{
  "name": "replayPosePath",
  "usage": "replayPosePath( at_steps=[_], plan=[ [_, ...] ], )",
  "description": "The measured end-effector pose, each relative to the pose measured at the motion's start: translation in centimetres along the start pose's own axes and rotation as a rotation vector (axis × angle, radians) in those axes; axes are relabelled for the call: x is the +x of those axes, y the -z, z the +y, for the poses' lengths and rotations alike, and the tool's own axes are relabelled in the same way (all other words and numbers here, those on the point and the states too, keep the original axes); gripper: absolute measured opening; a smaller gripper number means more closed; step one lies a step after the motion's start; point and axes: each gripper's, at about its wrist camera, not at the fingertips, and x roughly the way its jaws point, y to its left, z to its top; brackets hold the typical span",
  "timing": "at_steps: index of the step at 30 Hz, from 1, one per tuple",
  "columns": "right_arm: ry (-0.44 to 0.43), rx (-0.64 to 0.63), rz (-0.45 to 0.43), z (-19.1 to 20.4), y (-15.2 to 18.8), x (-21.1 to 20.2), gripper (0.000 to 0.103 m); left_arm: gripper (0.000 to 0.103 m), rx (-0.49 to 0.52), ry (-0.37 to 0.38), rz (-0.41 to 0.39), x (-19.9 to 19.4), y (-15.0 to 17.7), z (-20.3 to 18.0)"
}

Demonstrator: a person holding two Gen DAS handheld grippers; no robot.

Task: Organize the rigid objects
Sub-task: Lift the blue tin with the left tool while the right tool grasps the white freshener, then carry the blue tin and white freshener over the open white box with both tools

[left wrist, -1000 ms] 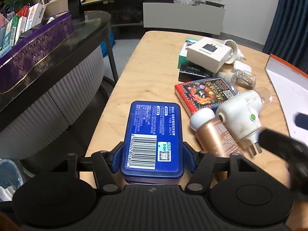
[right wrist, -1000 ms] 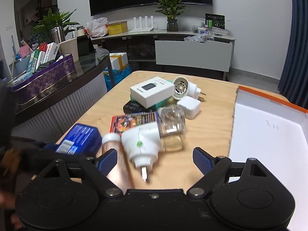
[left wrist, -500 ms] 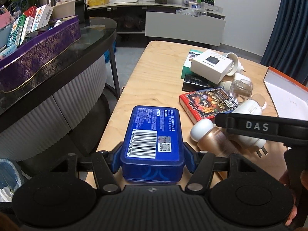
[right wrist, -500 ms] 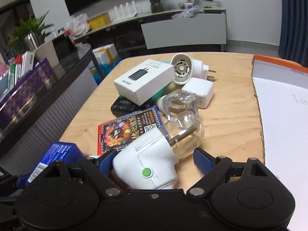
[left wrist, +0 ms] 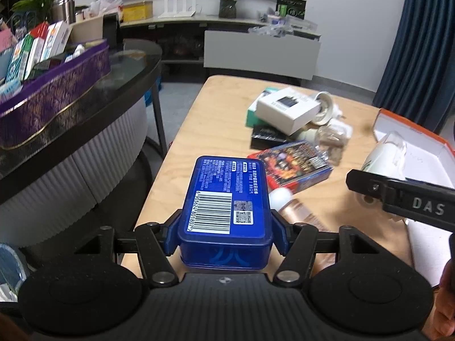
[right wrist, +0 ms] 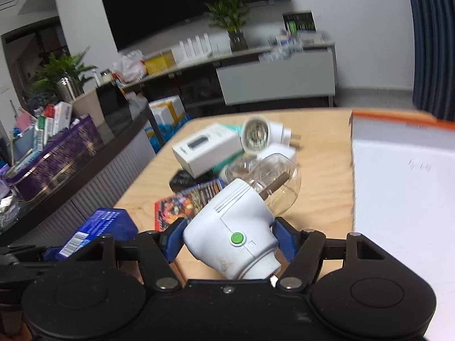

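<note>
My left gripper (left wrist: 224,233) is shut on a blue plastic box (left wrist: 224,193) with a barcode label, held just above the wooden table's (left wrist: 216,119) near left corner. My right gripper (right wrist: 230,238) has its jaws closing on a white plug-in device (right wrist: 227,227) with a green button and a clear bottle; both blue pads touch its sides. In the left wrist view that device (left wrist: 381,153) hangs off the table by the orange-rimmed box, above the right gripper's black finger (left wrist: 398,196). The blue box (right wrist: 96,230) shows at lower left of the right wrist view.
A white open box with an orange rim (right wrist: 398,199) lies at the right. On the table sit a colourful card box (left wrist: 290,164), a bronze bottle (left wrist: 298,213), a white carton (left wrist: 287,108), a black box and a round white adapter (right wrist: 256,133). A purple tin (left wrist: 51,105) stands on the dark counter, left.
The right gripper's jaws came in around the white plug-in device and it left the table, now up and to the right. The left gripper kept its hold on the blue box.
</note>
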Motion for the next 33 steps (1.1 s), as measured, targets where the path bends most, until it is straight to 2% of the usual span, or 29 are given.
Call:
replayPosePath(
  at_steps=[10,22,28,33],
  plan=[
    [0.058,0.014,-0.113,-2.5,-1.7,-6.4,0.079,0.063,0.043,0.101,-0.041,-1.8,-1.7,-4.4],
    [0.241,0.050,-0.144,-9.3,-3.4,-12.4,0.079,0.063,0.168,0.243,-0.062,-1.7,-5.0,-14.0],
    [0.292,0.089,-0.130,-13.2,-4.5,-14.0,0.079,0.063,0.208,0.312,-0.058,-1.6,-6.2,-18.1],
    [0.315,0.101,-0.139,-15.7,-5.2,-14.5,0.079,0.063,0.198,0.341,-0.047,-0.4,-6.6,-19.6]
  ],
)
